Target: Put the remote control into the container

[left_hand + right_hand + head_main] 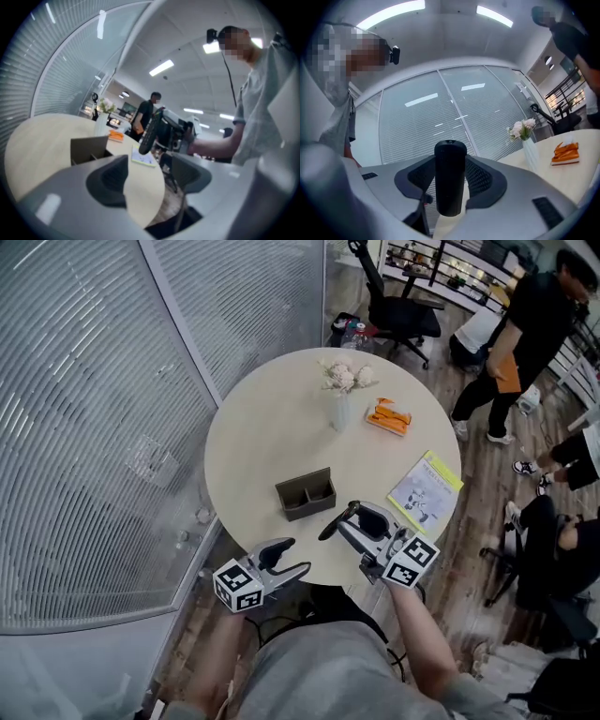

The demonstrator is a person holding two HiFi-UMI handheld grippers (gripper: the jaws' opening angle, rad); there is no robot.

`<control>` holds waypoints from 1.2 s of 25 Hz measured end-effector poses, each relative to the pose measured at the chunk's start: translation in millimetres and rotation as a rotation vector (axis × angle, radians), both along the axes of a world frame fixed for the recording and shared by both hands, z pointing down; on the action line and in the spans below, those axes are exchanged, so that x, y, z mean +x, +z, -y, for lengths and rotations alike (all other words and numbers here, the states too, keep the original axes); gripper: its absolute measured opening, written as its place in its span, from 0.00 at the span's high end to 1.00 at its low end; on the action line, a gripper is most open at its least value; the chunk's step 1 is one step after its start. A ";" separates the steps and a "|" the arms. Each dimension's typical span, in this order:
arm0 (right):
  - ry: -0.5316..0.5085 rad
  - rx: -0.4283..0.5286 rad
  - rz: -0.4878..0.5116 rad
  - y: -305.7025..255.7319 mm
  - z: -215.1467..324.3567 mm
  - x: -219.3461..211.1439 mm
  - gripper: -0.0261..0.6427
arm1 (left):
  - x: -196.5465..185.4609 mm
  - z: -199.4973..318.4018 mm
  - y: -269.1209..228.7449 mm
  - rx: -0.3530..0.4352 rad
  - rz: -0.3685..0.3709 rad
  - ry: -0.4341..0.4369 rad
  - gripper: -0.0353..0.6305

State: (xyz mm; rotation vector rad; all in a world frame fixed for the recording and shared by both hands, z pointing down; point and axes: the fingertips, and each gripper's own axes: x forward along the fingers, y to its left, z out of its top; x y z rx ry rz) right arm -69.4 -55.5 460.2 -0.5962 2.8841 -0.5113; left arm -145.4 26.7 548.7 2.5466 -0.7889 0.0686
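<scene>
A brown open-top container [305,493] with two compartments stands on the round beige table [262,427], nearer its front. The black remote control [330,529] is held off the table just right of the container, tilted, with my right gripper [354,517] shut on it. In the right gripper view the remote [450,159] stands upright between the pads of the right gripper [450,183]. My left gripper [292,559] hangs at the table's front edge, open, with nothing in it. The left gripper view shows the left gripper [150,176], the container [89,147] and the remote [149,129] beyond.
A white vase of flowers [339,390] and an orange packet [389,416] sit at the table's far side. A yellow-edged booklet [427,488] lies at the right rim. A glass wall with blinds [84,427] runs along the left. An office chair [398,310] and people stand at the right.
</scene>
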 end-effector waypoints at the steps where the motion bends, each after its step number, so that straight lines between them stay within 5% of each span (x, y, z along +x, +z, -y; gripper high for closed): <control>1: 0.031 0.019 -0.021 1.1 3.4 -0.1 0.66 | -1.9 4.6 0.3 0.015 0.026 -0.022 0.52; 6: 0.153 0.123 -0.115 -0.8 19.7 -0.1 0.66 | -10.2 25.1 -8.6 0.080 0.083 -0.117 0.52; 12: 0.162 0.136 -0.174 3.8 35.3 -13.7 0.66 | -28.3 41.3 -8.9 0.087 0.118 -0.206 0.53; 30: 0.380 0.190 -0.242 22.8 66.0 -20.7 0.66 | -58.5 56.2 12.1 0.034 0.150 -0.233 0.54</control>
